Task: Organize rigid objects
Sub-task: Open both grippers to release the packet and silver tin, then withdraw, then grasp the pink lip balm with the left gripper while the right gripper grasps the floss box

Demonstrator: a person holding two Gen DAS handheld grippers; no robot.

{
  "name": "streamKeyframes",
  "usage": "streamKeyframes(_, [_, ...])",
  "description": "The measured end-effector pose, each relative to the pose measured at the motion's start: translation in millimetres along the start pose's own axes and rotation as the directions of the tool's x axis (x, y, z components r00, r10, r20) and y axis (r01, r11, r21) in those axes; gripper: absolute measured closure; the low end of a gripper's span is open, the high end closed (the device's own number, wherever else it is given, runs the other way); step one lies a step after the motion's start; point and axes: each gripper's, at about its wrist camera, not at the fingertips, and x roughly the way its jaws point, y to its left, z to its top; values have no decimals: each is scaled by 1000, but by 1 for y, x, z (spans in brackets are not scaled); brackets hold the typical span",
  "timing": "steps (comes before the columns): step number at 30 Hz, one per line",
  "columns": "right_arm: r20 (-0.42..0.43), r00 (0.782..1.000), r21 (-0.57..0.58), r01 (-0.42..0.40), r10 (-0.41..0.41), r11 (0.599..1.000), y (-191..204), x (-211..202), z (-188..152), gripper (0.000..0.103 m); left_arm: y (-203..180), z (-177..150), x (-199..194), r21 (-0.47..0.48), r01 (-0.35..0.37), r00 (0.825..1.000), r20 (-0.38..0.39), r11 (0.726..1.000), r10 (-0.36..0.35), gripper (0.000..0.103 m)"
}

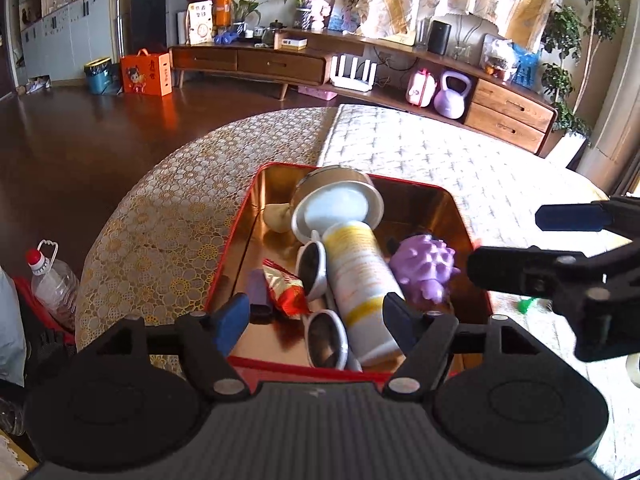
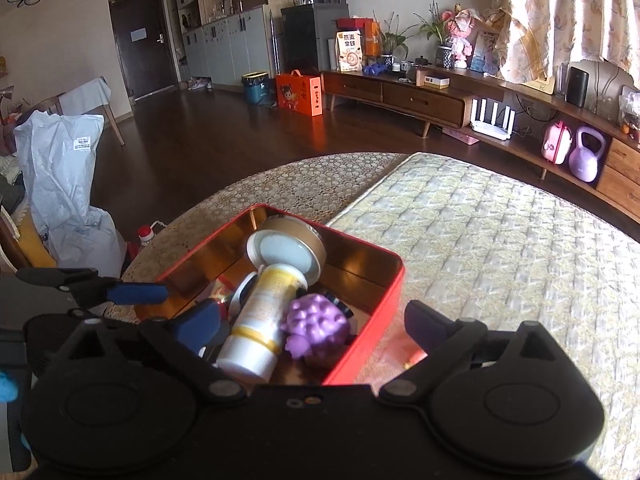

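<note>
A red tin box with a gold inside sits on the patterned table. It holds a white and yellow bottle, a round tin with a white lid, white sunglasses, a purple spiky toy, a red snack packet and a small dark purple block. My left gripper is open and empty over the box's near edge, also showing in the right wrist view. My right gripper is open and empty above the box's right side, also showing in the left wrist view.
A quilted pale mat covers the table right of the box. A small green object lies on it. A water bottle stands on the floor at left. A white bag hangs over a chair.
</note>
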Motion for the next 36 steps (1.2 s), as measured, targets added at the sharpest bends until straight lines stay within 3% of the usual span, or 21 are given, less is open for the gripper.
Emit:
streamKeyframes(4, [11,1000,8,6,-6,1000,-9,-17,-14,1,-9,-2,-9,8,9,1000,8,1000,-9,28])
streamKeyframes(6, [18,1000,9,12,-12,1000,-16,-27,-21,0,-14,-4,-14,9,11,1000,15,1000,-11,22])
streamKeyframes(20, [5,994,33,107,-107,994,-82,-74,-78,0,-75,-6,-31,59,110,992,58,992,-114,19])
streamKeyframes(27, [10,993,64,119,-120,991,-105,-79,-88,0,-111,3,-19,61,126,990,56,990,-130,19])
streamKeyframes(36, [8,991,64,129,-130,990,-131,-77,-94,1,-165,13,7,163,128,989,48,978,-138,19])
